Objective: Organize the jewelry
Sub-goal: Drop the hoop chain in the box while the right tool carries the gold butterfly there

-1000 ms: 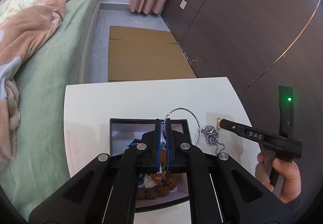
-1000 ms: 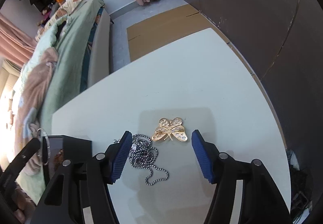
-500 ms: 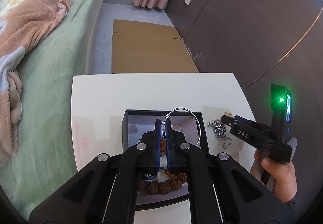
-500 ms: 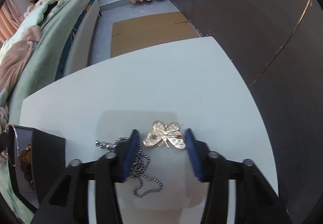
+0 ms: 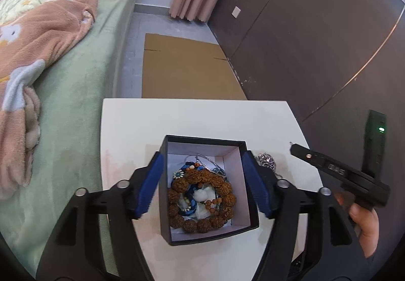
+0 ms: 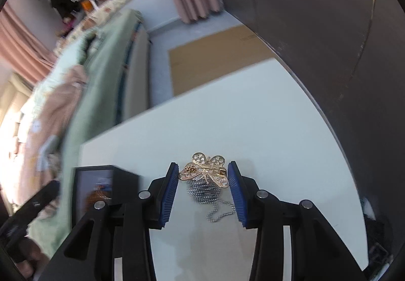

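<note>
- Bedroom setting: a white counter [image 5: 131, 129] stands beside a bed with green bedding [image 5: 76, 83], with flattened cardboard [image 5: 184, 68] on the floor past its far edge and a dark panelled wall [image 5: 316, 28] along its right side.
- On the counter, near its front edge, sits an open black jewelry box [image 5: 164, 195]. It holds a brown beaded bracelet [image 5: 202, 202], a blue and white beaded piece [image 5: 188, 205] and a thin silver bangle [image 5: 210, 160] towards the far wall of the box. By the look of it, that much of the sorting is done.
- The left hand-held gripper [image 5: 202, 187] hovers over the box with its blue pads spread wide, one on each side of the box walls, and has hold of nothing.
- The right hand-held gripper [image 6: 202, 191] has its pads pressed in on either wing of a gold butterfly brooch [image 6: 203, 171], which shows its pin side; it looks gripped, though whether it has left the counter I cannot tell.
- A silver ball-chain necklace [image 6: 210, 197] lies bunched on the counter just under and behind the brooch, to the right of the box.
- Judged from this, two pieces are left: the brooch has to go into the box, then the necklace.
</note>
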The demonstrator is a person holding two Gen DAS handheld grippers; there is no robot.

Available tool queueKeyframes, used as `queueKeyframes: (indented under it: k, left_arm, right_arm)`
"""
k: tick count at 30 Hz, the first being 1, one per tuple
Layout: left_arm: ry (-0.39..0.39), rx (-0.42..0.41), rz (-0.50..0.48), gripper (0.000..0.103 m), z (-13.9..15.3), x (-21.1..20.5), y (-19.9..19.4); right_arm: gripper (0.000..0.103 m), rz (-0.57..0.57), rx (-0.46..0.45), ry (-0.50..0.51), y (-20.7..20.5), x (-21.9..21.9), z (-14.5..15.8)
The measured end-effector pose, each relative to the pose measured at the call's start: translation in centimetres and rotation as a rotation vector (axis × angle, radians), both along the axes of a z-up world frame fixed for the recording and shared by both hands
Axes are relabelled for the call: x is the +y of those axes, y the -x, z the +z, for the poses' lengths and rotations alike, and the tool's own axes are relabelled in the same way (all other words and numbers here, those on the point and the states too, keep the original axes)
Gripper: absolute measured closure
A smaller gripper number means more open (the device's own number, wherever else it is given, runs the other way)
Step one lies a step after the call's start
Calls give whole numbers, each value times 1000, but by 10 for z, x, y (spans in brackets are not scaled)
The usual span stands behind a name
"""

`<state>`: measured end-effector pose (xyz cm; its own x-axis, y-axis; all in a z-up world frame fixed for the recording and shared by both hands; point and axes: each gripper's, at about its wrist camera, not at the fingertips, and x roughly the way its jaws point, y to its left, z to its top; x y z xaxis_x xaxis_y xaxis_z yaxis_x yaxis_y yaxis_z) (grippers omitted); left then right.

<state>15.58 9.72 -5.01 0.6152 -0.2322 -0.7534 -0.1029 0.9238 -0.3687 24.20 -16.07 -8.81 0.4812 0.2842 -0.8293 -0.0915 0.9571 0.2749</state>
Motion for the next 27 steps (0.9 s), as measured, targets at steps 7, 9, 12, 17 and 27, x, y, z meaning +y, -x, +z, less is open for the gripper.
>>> queueKeyframes:
  k: [7, 9, 12, 17, 27]
  left_arm:
    - [-14, -24, 80, 6, 10, 25, 16]
    - [-27, -15, 116, 6, 8, 33, 21]
    - [-43, -10, 154, 6, 8, 42, 26]
    - [-39, -23, 186, 5, 11, 56, 37]
    - [-17, -25, 219, 5, 10, 70, 44]
  right_arm:
    - [63, 78, -83, -90, 26, 23, 25]
    - [63, 100, -94, -104, 31, 32, 29]
    - [63, 136, -109, -131, 40, 46, 33]
    - [63, 183, -106, -184, 52, 70, 32]
    - [61, 206, -95, -200, 48, 100, 23]
